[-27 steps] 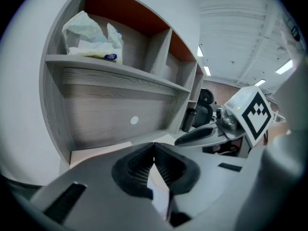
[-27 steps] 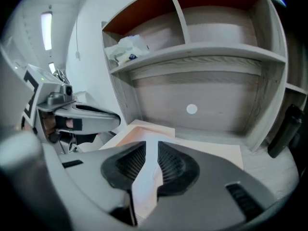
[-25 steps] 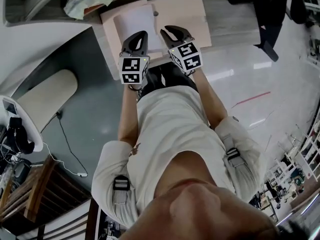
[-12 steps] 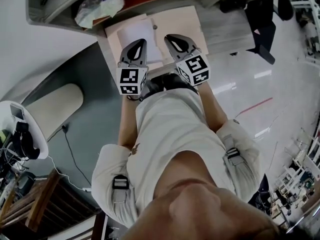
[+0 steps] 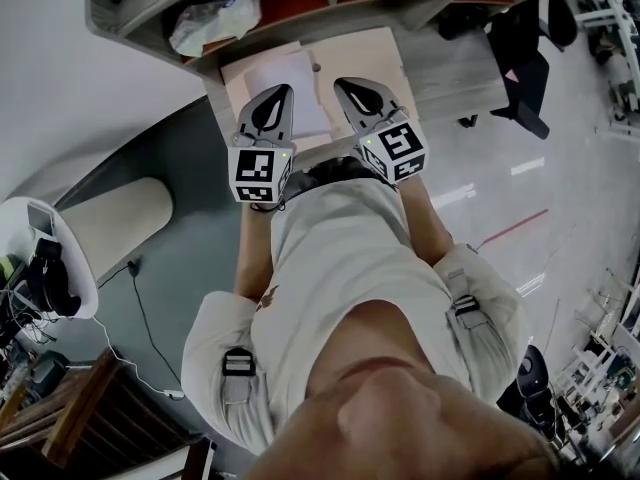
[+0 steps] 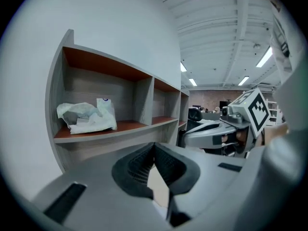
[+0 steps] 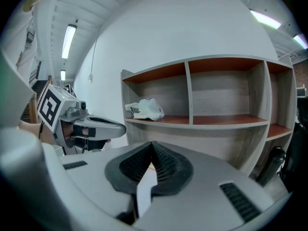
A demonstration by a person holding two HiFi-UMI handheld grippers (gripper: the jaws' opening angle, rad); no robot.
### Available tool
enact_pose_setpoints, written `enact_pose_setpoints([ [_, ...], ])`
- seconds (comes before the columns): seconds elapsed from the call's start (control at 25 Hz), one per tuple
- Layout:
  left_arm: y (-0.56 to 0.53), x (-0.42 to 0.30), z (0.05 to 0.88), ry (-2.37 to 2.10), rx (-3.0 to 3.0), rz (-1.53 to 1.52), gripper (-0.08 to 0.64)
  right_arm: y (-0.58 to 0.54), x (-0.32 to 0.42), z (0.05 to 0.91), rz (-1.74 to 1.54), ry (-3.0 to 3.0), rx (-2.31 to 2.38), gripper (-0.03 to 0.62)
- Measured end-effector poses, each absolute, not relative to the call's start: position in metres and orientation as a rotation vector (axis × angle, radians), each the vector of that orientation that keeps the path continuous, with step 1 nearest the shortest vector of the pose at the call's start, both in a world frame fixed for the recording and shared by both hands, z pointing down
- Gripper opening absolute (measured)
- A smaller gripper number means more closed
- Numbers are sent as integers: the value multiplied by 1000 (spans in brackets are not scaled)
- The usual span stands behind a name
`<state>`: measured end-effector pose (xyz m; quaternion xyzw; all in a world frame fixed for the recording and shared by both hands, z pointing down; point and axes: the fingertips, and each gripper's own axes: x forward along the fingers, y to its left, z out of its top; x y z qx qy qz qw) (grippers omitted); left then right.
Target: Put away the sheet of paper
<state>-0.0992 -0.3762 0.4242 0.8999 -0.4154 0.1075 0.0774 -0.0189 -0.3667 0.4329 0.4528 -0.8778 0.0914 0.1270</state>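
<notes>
Both grippers sit higher than a second ago, lifted off the tabletop [image 5: 455,63]. Head view now takes in more of the shelf [image 7: 226,124] at 12 o'clock.

Right gripper [image 5: 347,84]: jaws have just been closing. They were spread a second ago and are now pressed together, with nothing between the pads; only pale surface shows through the gap below. Left gripper [image 5: 279,92]: jaws pressed together too, empty.

Paper [image 5: 295,73] lies flat on the tan board [image 5: 370,53], partly under the left jaws and at 10 o'clock of the right jaws. Neither gripper has it.

Judgement: shut, empty jaws moving up mean the sheet is not being carried. The scene fits two readings:
- the sheet is on the board waiting to go to the shelf;
- the sheet has been laid on the board as its place, and the grippers are backing off.

Can't tell which.

Edges and room:
- Shelf front runs across 12 o'clock, just past the board's far edge.
- Bag [image 5: 215,23] fills the left bay at 11. The middle bay at 12 and the next at 1 show bare floors.
- Tabletop's near edge is at 6, by the person's waist.
- Board's left edge sits close to the tabletop's left edge at 9.
- Open tabletop at 2 to 3.
- Grippers are side by side, apart, with a narrow gap between them.
</notes>
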Motion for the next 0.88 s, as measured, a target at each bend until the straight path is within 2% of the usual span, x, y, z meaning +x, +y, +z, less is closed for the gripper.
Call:
enact_pose_setpoints([
  [0.88,-373,-117,435,-1283,2664,331,21,-362,-25,440,287,-2540,1344,21],
])
